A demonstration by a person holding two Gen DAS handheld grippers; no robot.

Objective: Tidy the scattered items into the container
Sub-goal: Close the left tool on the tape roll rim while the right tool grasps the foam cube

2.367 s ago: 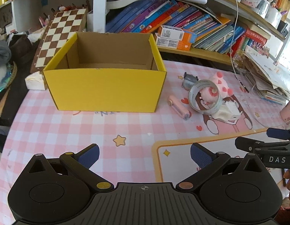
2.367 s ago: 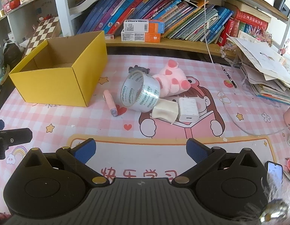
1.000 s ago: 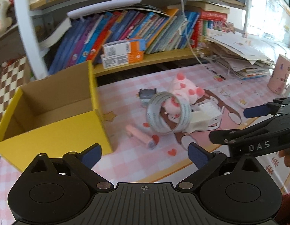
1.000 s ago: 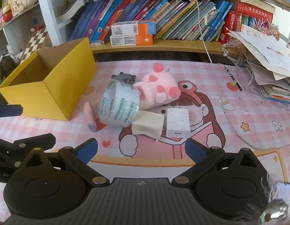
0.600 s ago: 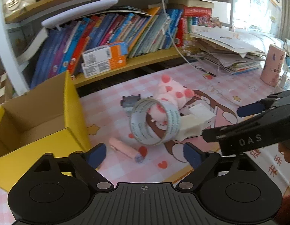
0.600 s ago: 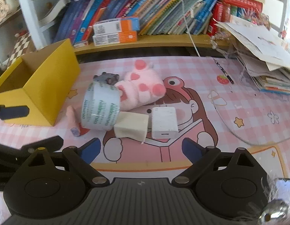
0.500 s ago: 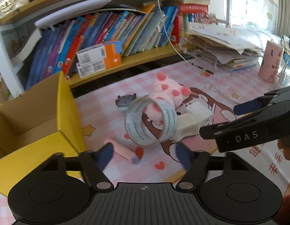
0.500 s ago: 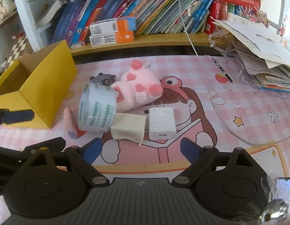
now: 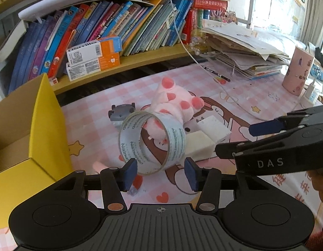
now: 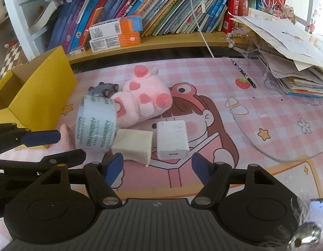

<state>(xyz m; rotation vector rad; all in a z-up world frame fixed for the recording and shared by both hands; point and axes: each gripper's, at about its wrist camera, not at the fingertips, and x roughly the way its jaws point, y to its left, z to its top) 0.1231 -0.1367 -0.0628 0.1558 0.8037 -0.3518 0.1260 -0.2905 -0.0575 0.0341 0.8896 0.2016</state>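
Observation:
A clear tape roll stands on edge beside a pink plush, a grey toy car, a cream block and a white charger. My left gripper hangs just before the roll. Its jaws are closing, with the roll's lower rim between the pads but not pressed. My right gripper faces the cream block and the white charger; its jaws are also closing, with nothing gripped. The open yellow box stands at the left. A pink tube lies by the roll, partly hidden.
A bookshelf with books and two orange-and-white cartons runs along the back. A pile of papers, a pen, a white cable and a pink cup are at the right. The right gripper's fingers reach in from the right.
Both grippers have come forward and down toward the pile, and both pairs of jaws have narrowed. The left one has swung from the yellow box to the tape roll.

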